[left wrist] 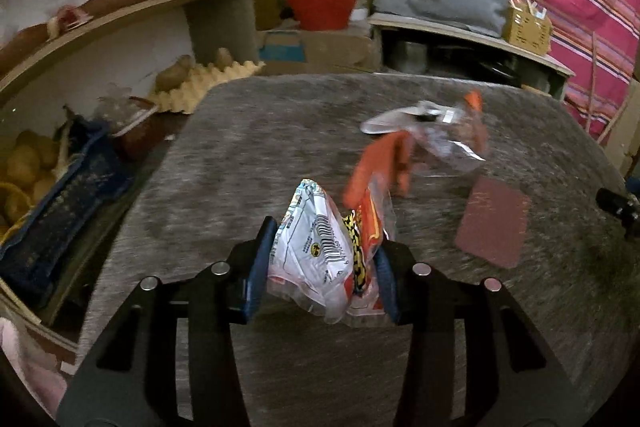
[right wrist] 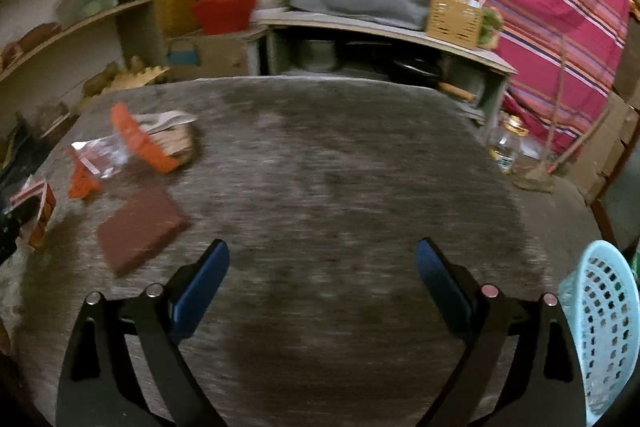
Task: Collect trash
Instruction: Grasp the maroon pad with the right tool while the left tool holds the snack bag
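On the left, shelves (left wrist: 120, 11) held an egg tray (left wrist: 208, 83), and a dark blue crate (left wrist: 60, 211) of yellowish produce stood lower down. The grey counter (left wrist: 240, 155) filled the middle of both views.

The left claw (left wrist: 324, 247) was clenched on a crumpled snack wrapper (left wrist: 316, 251), white with a barcode on one side and red and yellow on the other, both blue pads pressing its sides. The wrapper was lifted clear of the counter in the left wrist view.

Beyond it, further right, a loose pile of orange and clear plastic wrappers (left wrist: 424, 143) lay on the counter, blurred. Just right of the pile lay a flat reddish-brown pad (left wrist: 492, 219).

In the right wrist view the same pile (right wrist: 136, 143) and pad (right wrist: 140, 231) sat at the left part of the counter (right wrist: 340, 167). The right claw (right wrist: 322, 267) was released, its blue pads spread wide with nothing between them, over bare counter. At the far right edge stood a pale blue perforated basket (right wrist: 604, 315), just beside the right finger.
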